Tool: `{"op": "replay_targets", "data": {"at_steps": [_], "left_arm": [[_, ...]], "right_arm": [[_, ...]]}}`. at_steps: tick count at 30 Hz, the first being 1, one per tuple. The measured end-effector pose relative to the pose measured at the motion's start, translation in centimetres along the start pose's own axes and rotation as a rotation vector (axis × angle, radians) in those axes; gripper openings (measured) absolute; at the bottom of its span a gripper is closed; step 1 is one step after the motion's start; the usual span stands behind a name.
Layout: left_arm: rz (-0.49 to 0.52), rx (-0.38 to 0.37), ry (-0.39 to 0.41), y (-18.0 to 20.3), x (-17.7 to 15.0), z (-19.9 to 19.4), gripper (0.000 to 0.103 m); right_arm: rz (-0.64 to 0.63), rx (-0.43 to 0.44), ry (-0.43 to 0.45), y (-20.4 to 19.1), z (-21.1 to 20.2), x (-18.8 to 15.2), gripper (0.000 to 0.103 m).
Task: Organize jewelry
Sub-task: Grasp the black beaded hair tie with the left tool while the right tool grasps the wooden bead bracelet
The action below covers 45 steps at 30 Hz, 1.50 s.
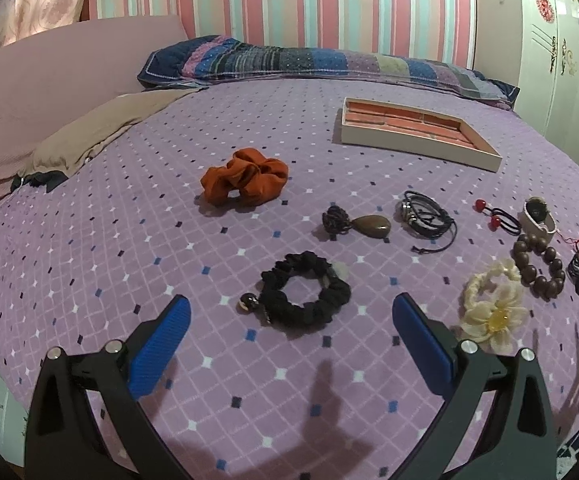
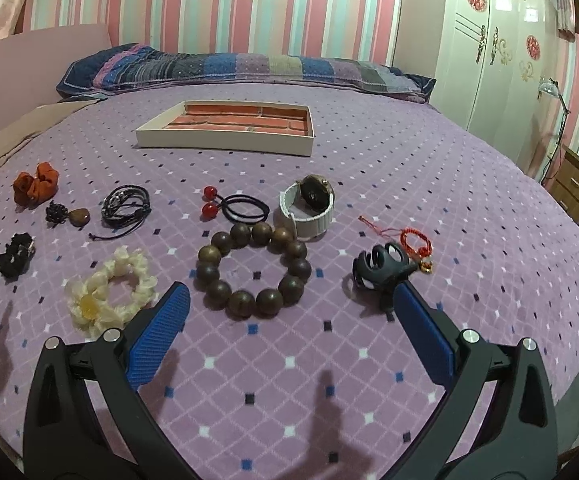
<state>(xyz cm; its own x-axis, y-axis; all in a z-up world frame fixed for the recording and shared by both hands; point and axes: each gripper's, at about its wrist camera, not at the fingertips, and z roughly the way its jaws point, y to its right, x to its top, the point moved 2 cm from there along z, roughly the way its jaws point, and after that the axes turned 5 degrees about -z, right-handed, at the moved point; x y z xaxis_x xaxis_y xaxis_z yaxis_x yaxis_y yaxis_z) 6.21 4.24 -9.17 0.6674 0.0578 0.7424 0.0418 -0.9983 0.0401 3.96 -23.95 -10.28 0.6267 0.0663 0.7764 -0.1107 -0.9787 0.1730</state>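
Left tool point(image 1: 291, 312), jaws spread wide and empty, hovers before a black ruffled scrunchie point(image 1: 305, 294) on the quilted purple bed point(image 1: 169, 240). Right tool point(image 2: 289, 304), equally spread, frames a wooden bead bracelet point(image 2: 254, 270). Only the right view shows the black claw clip point(image 2: 381, 270) and red cord charm point(image 2: 413, 240) whole. The brick-lined tray point(image 2: 225, 138) lies beyond. No legible writing.

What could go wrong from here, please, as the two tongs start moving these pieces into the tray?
The right tongs hang open with one tip beside the black claw clip; a careless close could knock it into the red string charm. The wooden bead bracelet touches the white-strapped watch, so lifting it may drag the watch. The left tongs might pinch the bedspread under the black scrunchie.
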Motion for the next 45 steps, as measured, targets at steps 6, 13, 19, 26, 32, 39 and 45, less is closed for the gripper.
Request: {"op": "replay_targets", "data": {"at_steps": [6,13,19,26,32,39,45], "left_arm": [[-0.006,0.003,-0.011,-1.2,0.6,1.4,0.098],[-0.006,-0.002,-0.034,-2.1,1.2,3.1,0.092],[0.02,0.0,-0.06,-2.2,1.3,4.4,0.082],[-0.001,-0.035,-0.129,-3.0,1.1,6.7,0.076],[0.016,-0.035,-0.125,-2.9,1.0,7.5,0.07],[0.038,-0.052,-0.11,-2.7,1.3,7.8,0.061],[0.065,-0.069,-0.106,-2.2,1.6,8.3,0.049]], "right_arm": [[0.001,0.008,-0.025,0.4,2.1,0.6,0.084],[0.007,0.015,-0.085,0.8,4.8,0.9,0.072],[0.025,0.014,-0.124,1.4,6.5,1.0,0.065],[0.041,0.016,-0.146,1.7,7.8,0.9,0.061],[0.041,0.02,-0.139,1.7,8.4,1.1,0.059],[0.058,0.069,-0.15,1.8,9.4,1.0,0.04],[0.057,0.088,-0.139,2.2,9.7,1.3,0.039]]}}
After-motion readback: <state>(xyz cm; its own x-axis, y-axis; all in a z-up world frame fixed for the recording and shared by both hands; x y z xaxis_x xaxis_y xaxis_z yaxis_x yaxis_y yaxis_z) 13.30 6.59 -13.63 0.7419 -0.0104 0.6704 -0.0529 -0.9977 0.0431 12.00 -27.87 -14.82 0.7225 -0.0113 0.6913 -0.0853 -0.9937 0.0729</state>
